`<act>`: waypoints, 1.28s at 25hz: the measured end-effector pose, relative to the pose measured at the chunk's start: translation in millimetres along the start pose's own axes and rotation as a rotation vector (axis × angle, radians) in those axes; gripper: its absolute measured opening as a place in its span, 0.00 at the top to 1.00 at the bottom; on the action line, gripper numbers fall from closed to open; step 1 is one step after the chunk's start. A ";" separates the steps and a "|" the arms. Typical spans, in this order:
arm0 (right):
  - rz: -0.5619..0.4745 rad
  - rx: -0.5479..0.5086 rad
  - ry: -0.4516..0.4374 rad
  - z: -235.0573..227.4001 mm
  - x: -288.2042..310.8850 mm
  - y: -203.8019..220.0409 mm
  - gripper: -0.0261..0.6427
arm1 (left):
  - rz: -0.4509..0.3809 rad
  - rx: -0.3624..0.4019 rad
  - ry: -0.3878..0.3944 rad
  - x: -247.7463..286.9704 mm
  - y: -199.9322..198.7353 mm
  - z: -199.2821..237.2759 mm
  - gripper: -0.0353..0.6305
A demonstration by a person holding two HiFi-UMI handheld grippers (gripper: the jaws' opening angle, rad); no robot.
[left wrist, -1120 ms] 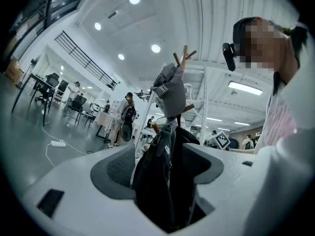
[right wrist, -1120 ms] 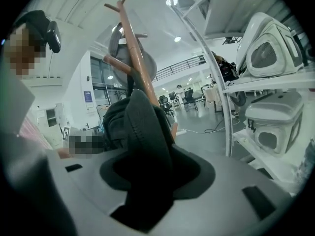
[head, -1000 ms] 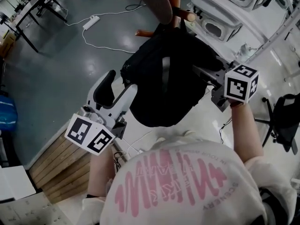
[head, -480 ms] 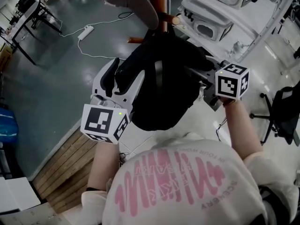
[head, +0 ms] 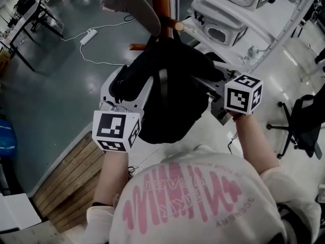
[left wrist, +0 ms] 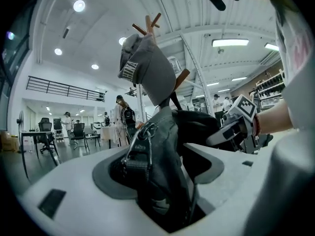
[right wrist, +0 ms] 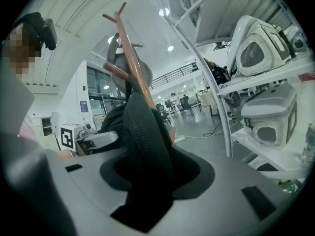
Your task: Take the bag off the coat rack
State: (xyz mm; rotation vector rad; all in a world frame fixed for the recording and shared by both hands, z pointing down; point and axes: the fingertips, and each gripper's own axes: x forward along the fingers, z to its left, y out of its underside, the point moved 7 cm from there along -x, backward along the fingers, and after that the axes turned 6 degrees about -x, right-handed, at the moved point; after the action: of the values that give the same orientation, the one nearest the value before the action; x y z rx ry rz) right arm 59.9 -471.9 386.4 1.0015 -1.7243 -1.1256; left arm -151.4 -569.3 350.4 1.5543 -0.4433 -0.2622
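A black bag (head: pixel 172 93) hangs against the orange-brown coat rack pole (head: pixel 161 4), its top up by a wooden peg (head: pixel 175 24). My left gripper (head: pixel 129 85) is shut on the bag's left side. In the left gripper view, dark fabric with a metal ring (left wrist: pixel 140 146) fills the space between the jaws (left wrist: pixel 162 176). My right gripper (head: pixel 205 80) is shut on the bag's right side. In the right gripper view a zippered black fold (right wrist: pixel 142 136) is pinched between the jaws (right wrist: pixel 147 181), with the pole (right wrist: pixel 133 58) behind it.
A grey hat (head: pixel 127 4) hangs higher on the rack. White shelving with white machines (head: pixel 238 14) stands at the right. A power strip and cable (head: pixel 88 34) lie on the grey floor. A wooden platform (head: pixel 66 172) is at lower left and a black chair (head: pixel 304 121) at far right.
My left gripper has risen from the lower left and closed on the bag's left side. The right gripper has kept its hold on the bag.
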 end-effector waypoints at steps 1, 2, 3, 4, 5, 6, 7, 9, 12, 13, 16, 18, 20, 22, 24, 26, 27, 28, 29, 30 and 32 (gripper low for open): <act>-0.006 -0.001 -0.006 -0.8 -0.4 0.3 0.69 | 0.009 0.012 -0.006 1.1 1.2 -1.5 0.51; -0.012 -0.003 -0.014 -2.1 -0.7 0.4 0.69 | 0.014 0.023 -0.016 1.7 2.3 -2.7 0.52; -0.019 -0.004 -0.024 -3.7 -0.9 0.4 0.69 | 0.017 0.029 -0.029 1.7 3.3 -3.9 0.59; -0.025 -0.005 -0.035 -5.5 -1.1 0.6 0.69 | 0.017 0.026 -0.040 1.3 4.4 -5.3 0.66; -0.030 -0.005 -0.045 -7.4 -1.3 0.9 0.69 | 0.017 0.015 -0.047 0.8 5.8 -7.3 0.67; -0.034 -0.004 -0.055 -9.1 -1.6 1.2 0.69 | 0.017 -0.004 -0.051 0.3 7.1 -9.7 0.68; -0.033 -0.002 -0.065 -10.7 -2.0 1.4 0.68 | 0.019 -0.029 -0.054 -0.1 8.4 -12.2 0.69; -0.014 -0.001 -0.093 -13.6 -1.5 1.1 0.69 | 0.023 -0.087 -0.064 -0.6 10.6 -16.3 0.72; 0.032 0.001 -0.138 -18.5 0.2 1.1 0.69 | 0.033 -0.156 -0.094 -1.4 12.8 -22.6 0.76; 0.043 0.001 -0.151 -19.6 -0.1 1.4 0.69 | 0.040 -0.175 -0.104 -2.0 13.2 -25.5 0.76; 0.051 -0.015 -0.180 -24.2 -2.5 -0.8 0.69 | 0.042 -0.226 -0.140 -2.5 13.4 -34.3 0.77; 0.037 -0.040 -0.193 -29.8 -3.3 -3.3 0.69 | 0.029 -0.239 -0.172 -2.0 13.7 -41.9 0.77; 0.013 -0.060 -0.205 -36.0 -3.3 -6.0 0.69 | 0.018 -0.251 -0.201 -2.2 12.3 -49.8 0.77; 0.002 -0.073 -0.223 -41.0 -3.6 -8.4 0.69 | 0.010 -0.270 -0.238 -3.9 10.7 -59.1 0.78; 0.009 -0.084 -0.251 -45.8 -3.6 -10.1 0.69 | 0.003 -0.286 -0.287 -5.6 10.8 -70.0 0.78; 0.030 -0.088 -0.278 -51.7 -2.2 -11.8 0.70 | -0.005 -0.295 -0.332 -5.7 11.3 -80.2 0.78; 0.043 -0.089 -0.287 -54.5 -1.8 -12.8 0.70 | -0.007 -0.297 -0.351 -5.3 11.3 -84.9 0.78; 0.054 -0.090 -0.291 -56.8 -1.9 -13.5 0.70 | -0.009 -0.297 -0.368 -4.9 11.3 -89.7 0.78; 0.062 -0.093 -0.294 -58.4 -2.4 -14.3 0.70 | -0.009 -0.291 -0.385 -4.5 11.2 -94.3 0.79; 0.068 -0.099 -0.296 -59.6 -3.0 -15.4 0.70 | -0.008 -0.278 -0.404 -3.8 10.8 -98.7 0.79; 0.073 -0.115 -0.301 -61.9 -2.5 -18.8 0.70 | 0.002 -0.239 -0.444 -1.1 8.8 -105.3 0.80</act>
State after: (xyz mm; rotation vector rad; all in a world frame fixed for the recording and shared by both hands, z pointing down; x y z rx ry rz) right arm 121.2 -492.5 384.0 0.7201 -1.8886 -1.3653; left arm -107.9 -473.9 363.1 1.2573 -0.7313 -0.6417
